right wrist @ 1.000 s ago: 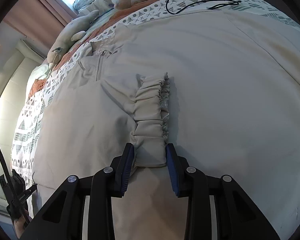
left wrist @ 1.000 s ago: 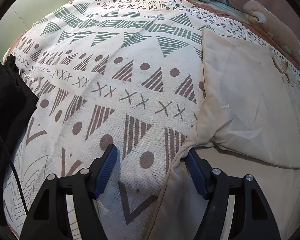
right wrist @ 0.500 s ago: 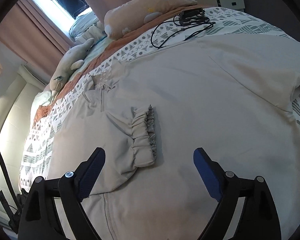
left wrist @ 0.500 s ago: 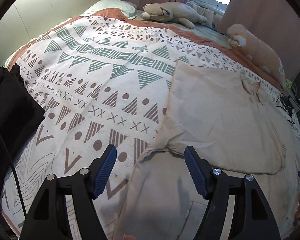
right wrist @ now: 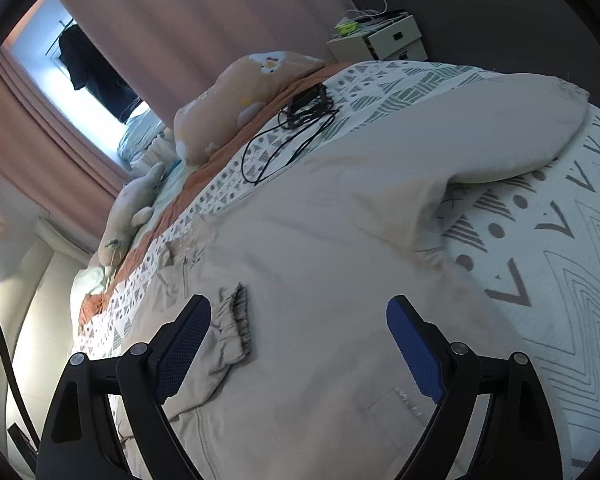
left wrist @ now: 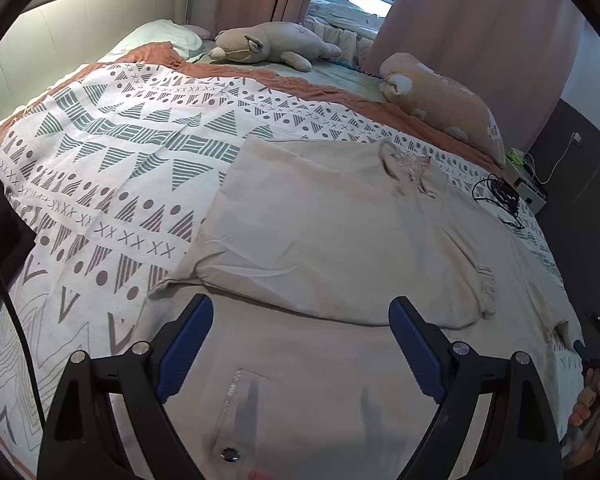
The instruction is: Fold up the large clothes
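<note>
Garment: a beige jacket [left wrist: 320,236] lies spread flat on the patterned bedspread [left wrist: 112,168], front side up, covering the half of the spread away from the padded headboard [left wrist: 80,28].
Long axis: collar [left wrist: 404,168] toward the pillows and plush toys [left wrist: 268,46], hem toward the cameras.
Near sleeve: folded across the chest, its gathered cuff [right wrist: 236,320] lying on the jacket's middle.
Far sleeve: the other sleeve [right wrist: 512,136] stretches straight out sideways from the jacket body over the spread.
Details: a snap button [left wrist: 230,454] and a pocket flap near the hem; small lettering by the pocket [right wrist: 408,396] is too small to read.
Left gripper [left wrist: 300,344]: jaws have just been opening, wide apart above the hem area, nothing between them.
Right gripper [right wrist: 300,344]: jaws have just opened wide; the cuff lies just beside its left finger, not gripped.
Cable [right wrist: 288,136]: a black tangle on the spread, past the jacket's shoulder.
</note>
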